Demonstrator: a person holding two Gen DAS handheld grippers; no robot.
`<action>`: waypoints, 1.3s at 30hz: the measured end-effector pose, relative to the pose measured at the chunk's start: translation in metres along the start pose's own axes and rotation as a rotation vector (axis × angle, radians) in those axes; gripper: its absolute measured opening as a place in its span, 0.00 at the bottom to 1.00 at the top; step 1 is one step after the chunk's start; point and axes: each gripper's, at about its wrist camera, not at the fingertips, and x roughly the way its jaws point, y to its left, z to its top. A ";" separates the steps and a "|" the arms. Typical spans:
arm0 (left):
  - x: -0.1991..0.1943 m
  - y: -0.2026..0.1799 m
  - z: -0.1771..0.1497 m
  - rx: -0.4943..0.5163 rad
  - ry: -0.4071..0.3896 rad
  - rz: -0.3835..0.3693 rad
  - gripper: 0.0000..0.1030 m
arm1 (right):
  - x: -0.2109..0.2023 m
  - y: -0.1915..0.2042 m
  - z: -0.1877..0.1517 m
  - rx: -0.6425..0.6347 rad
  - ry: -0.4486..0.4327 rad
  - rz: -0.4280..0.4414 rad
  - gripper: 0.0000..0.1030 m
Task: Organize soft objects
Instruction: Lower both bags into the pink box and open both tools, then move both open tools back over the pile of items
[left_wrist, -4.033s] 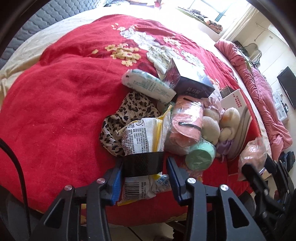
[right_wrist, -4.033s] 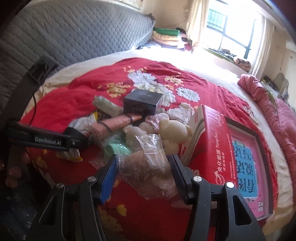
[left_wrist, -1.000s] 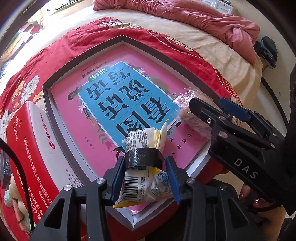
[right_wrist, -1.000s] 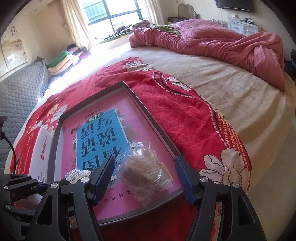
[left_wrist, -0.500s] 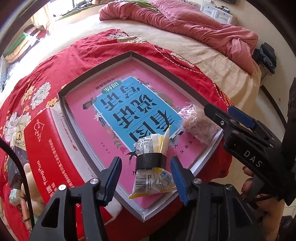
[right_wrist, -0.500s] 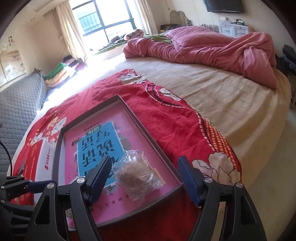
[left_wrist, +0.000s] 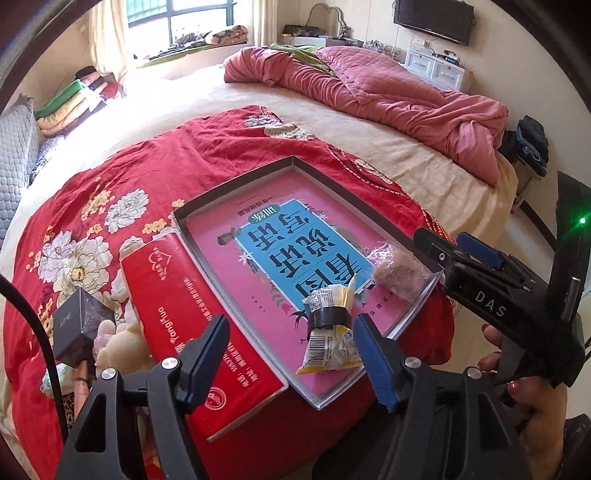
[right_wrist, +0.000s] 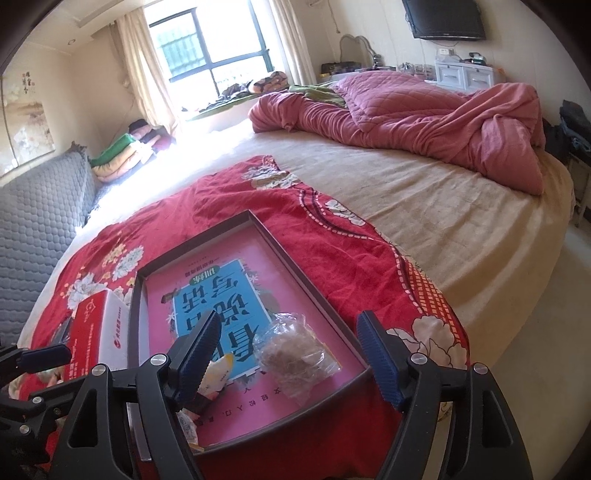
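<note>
Daylight enters through the window (right_wrist: 218, 48) at the far wall, overexposing the pale bed sheet (left_wrist: 207, 85) beneath it. Nearer surfaces are evenly lit with soft shadows. Both fisheye views bow straight lines strongly and end in dark vignetted corners. Focus is sharp centrally, with slight softening towards the rims

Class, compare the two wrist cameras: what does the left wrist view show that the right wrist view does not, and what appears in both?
Only the left view shows the black box, cream plush toy and the person's hand. Only the right view shows the wall picture. Both show the pink-lined tray, the yellow packet and the clear bag lying in it, both grippers' jaws opening.
</note>
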 end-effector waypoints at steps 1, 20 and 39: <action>-0.003 0.004 -0.002 -0.006 -0.006 0.003 0.67 | -0.002 0.003 0.001 -0.005 -0.002 0.002 0.75; -0.051 0.078 -0.050 -0.138 -0.076 0.078 0.67 | -0.043 0.076 0.008 -0.122 -0.043 0.060 0.76; -0.110 0.203 -0.094 -0.353 -0.138 0.216 0.67 | -0.058 0.181 -0.020 -0.321 0.023 0.229 0.76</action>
